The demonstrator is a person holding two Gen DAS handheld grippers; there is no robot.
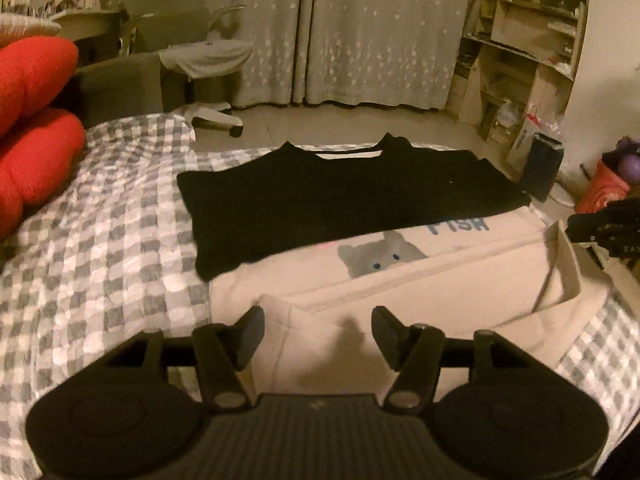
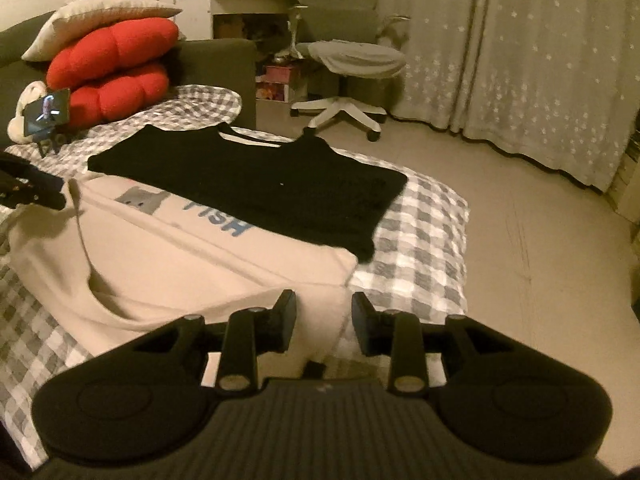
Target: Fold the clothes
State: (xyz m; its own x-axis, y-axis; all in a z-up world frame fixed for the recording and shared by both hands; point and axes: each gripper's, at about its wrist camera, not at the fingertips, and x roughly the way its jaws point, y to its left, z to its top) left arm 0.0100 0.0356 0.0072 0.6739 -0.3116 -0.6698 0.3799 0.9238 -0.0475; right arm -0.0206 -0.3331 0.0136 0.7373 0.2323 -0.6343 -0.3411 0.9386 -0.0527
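Note:
A cream sweatshirt [image 1: 400,280] with a grey cat print and blue "FISH" lettering lies on the checked bedspread [image 1: 100,240], its near part folded over. Beyond it, a flat black top [image 1: 340,200] overlaps its far edge. My left gripper [image 1: 318,332] hovers open over the sweatshirt's near left corner, nothing pinched between its fingers. My right gripper [image 2: 324,320] stands open over the near right corner of the cream sweatshirt [image 2: 180,264]; the cloth shows in the gap, but the pads do not press it. The black top [image 2: 260,188] lies farther back.
Red cushions [image 1: 36,120] and a pillow are stacked at the left end of the bed. An office chair [image 2: 352,80] stands on the tiled floor before the curtains. Shelves [image 1: 528,52] and a dark box [image 1: 542,164] are at the right. The bed's right edge drops to the floor.

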